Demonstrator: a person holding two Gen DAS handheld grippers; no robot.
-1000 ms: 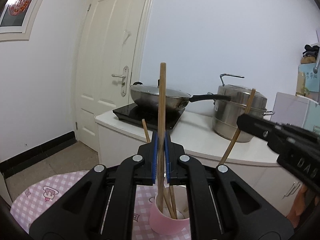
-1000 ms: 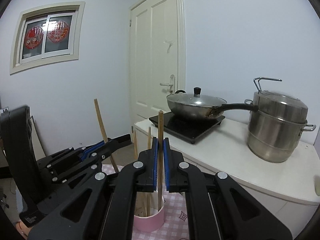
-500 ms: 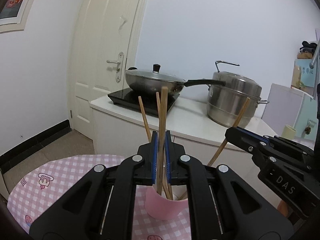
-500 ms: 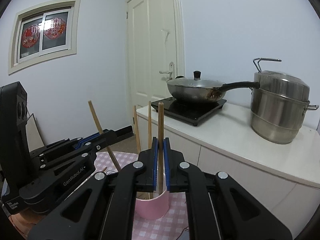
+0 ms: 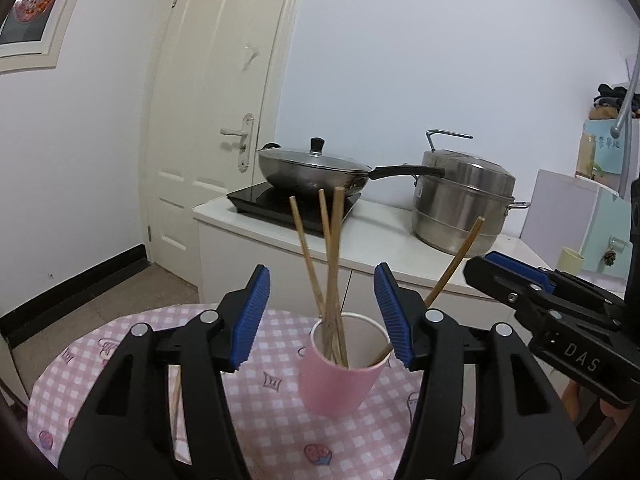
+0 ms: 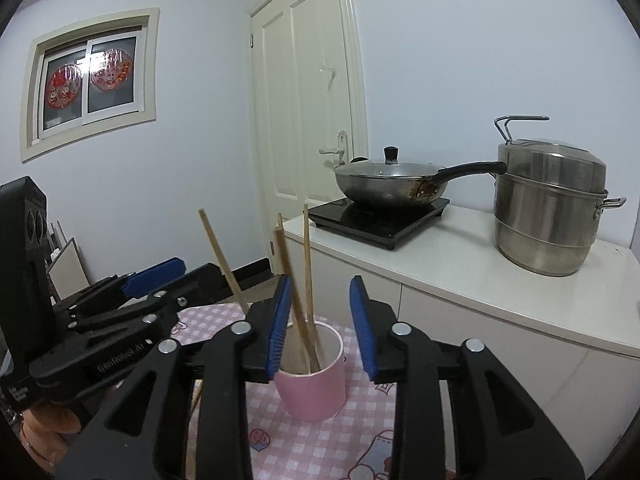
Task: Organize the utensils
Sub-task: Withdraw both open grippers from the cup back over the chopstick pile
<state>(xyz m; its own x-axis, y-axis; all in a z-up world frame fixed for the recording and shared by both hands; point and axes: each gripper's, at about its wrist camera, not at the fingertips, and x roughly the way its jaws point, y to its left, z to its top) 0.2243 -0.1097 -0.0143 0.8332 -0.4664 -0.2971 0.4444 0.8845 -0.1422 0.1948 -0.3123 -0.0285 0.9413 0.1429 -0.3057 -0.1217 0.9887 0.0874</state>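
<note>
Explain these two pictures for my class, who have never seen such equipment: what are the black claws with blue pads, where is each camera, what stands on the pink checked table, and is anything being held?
There is no robot here. A person holds a hand-operated gripper in each hand, each with two black fingers tipped with blue pads. A wide-angle camera on each gripper looks forward along its fingers, so one picture comes from the left gripper and the other from the right gripper. On the table stands a pink cup holding four wooden chopsticks. Both grippers' jaws have just been opening and now stand apart with the chopsticks free between them, so nothing is held. Behind, a counter carries a lidded wok and a steel steamer pot.
</note>
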